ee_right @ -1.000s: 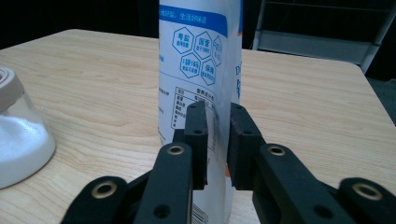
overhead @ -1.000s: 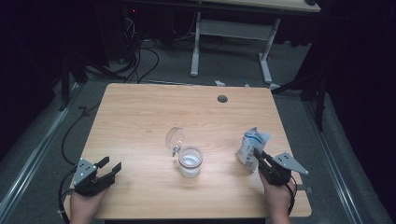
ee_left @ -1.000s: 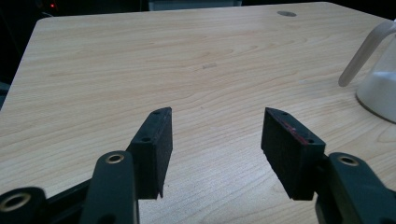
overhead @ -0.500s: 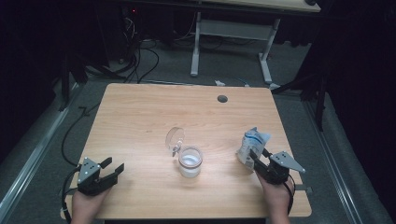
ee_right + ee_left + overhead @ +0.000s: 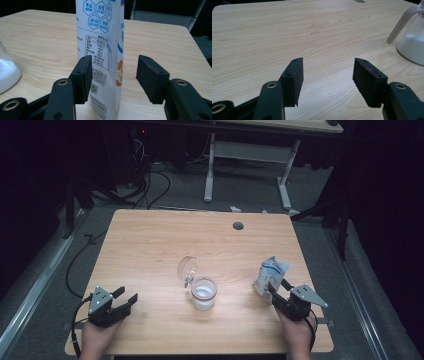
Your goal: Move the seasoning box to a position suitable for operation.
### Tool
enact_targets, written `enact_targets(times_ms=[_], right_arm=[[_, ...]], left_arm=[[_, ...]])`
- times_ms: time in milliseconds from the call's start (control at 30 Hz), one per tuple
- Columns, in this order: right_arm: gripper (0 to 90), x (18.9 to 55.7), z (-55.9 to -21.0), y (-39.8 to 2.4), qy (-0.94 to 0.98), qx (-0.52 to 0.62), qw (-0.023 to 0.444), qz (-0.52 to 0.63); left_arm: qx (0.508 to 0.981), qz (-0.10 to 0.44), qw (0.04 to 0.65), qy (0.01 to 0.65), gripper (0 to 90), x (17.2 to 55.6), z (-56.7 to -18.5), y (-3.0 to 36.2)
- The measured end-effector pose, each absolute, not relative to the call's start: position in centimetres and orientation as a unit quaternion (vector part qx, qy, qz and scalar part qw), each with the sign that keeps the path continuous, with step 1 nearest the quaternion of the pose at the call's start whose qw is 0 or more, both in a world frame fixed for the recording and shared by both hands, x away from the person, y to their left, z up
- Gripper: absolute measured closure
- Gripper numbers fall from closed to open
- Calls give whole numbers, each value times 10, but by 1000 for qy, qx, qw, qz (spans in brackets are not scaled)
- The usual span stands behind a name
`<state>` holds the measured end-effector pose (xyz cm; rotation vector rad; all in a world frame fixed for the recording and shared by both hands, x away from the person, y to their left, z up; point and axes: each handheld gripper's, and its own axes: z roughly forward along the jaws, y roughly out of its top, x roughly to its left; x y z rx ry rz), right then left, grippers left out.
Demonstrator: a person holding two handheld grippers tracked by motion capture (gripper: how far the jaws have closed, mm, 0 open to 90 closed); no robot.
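Note:
A white and blue printed bag (image 5: 271, 274) stands upright on the wooden table (image 5: 165, 240) at the front right. My right gripper (image 5: 277, 287) is just behind it, and its jaws have just been opening. In the right gripper view the bag (image 5: 100, 50) stands between the spread jaws of my right gripper (image 5: 113, 75), close to the left one, with a clear gap to the right one. A glass jar (image 5: 204, 293) with white powder and its hinged lid (image 5: 187, 266) thrown back sits mid-table. My left gripper (image 5: 126, 295) rests open and empty at the front left, seen again (image 5: 327, 75) over bare wood.
The jar (image 5: 412, 42) stands ahead and to the right of the left gripper, and at the left edge (image 5: 7, 72) of the right gripper view. A cable hole (image 5: 238, 226) lies near the table's far edge. Another desk's legs (image 5: 210, 175) and floor cables (image 5: 150, 185) lie beyond.
The right gripper's jaws have spread apart and let go of the bag, which stays standing. The left gripper has barely shifted.

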<state>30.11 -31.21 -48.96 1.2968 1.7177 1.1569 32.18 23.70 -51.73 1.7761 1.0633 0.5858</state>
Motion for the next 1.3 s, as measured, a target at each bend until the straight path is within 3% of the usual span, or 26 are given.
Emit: enact_targets(times_ms=[667,1300], right_arm=[[454,269,-497,-302,676,505,332,422],[433,261,-505,-277,706,481,320,408]], left_arm=[[734,234,472,428,411,346,-518,210],[725,230,482,435,405,357,-516,204]])
